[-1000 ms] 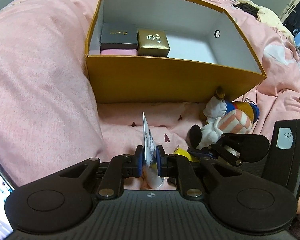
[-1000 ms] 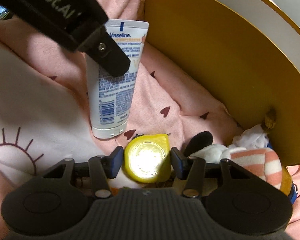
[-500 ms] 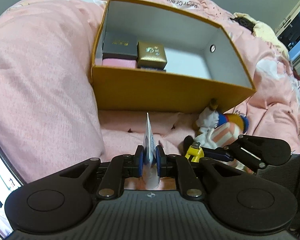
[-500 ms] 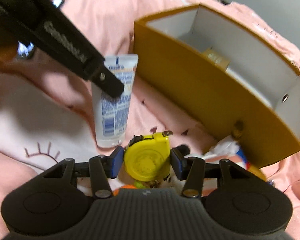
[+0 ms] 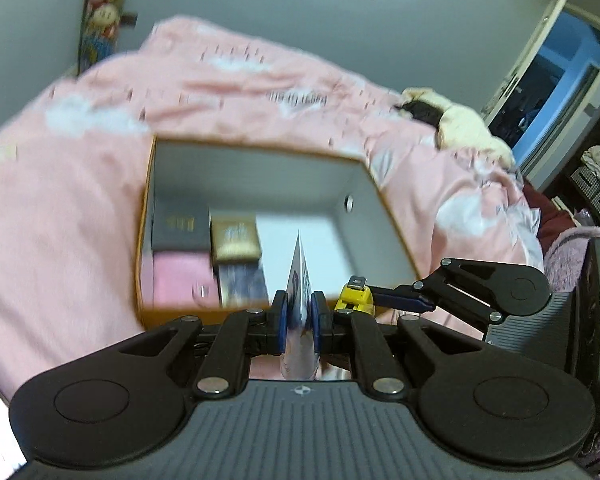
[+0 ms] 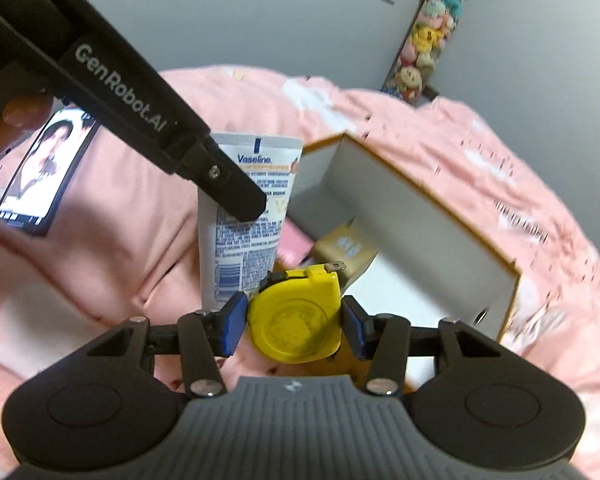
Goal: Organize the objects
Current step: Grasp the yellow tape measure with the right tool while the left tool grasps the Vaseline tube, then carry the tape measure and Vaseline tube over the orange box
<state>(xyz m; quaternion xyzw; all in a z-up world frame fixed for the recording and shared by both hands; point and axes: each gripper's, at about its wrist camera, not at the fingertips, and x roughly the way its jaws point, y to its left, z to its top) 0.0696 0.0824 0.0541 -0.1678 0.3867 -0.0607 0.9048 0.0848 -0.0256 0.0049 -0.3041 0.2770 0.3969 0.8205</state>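
the left gripper [image 5: 299,322] has its blue pads pressed against the flat sides of a white vaseline tube [image 5: 300,276], pinching it edge-on so that the crimped end points forward and up from the jaws. in the right wrist view the same tube [image 6: 246,224] hangs upright with its printed label facing the camera, cap end down, one black finger [image 6: 236,196] of the left gripper crossing its upper half.

the right gripper [image 6: 294,326] is clamped on a yellow tape measure [image 6: 294,320], one blue pad on each side of the round case, with the metal tape hook sticking out at the top right of the case. from the left wrist view the tape measure [image 5: 356,298] shows just right of the tube, at the tip of the right gripper's black fingers.

both held things are in the air over the near side of an open yellow box [image 5: 142,240] with a white inside, which sits on a pink blanket [image 5: 60,208]. in the left end of the box lie a dark box [image 5: 180,226], a gold box [image 5: 236,240] and a pink box [image 5: 180,280], close together. the frames are blurred. a phone [image 6: 44,176] with a lit screen lies on the blanket at the left of the right wrist view.
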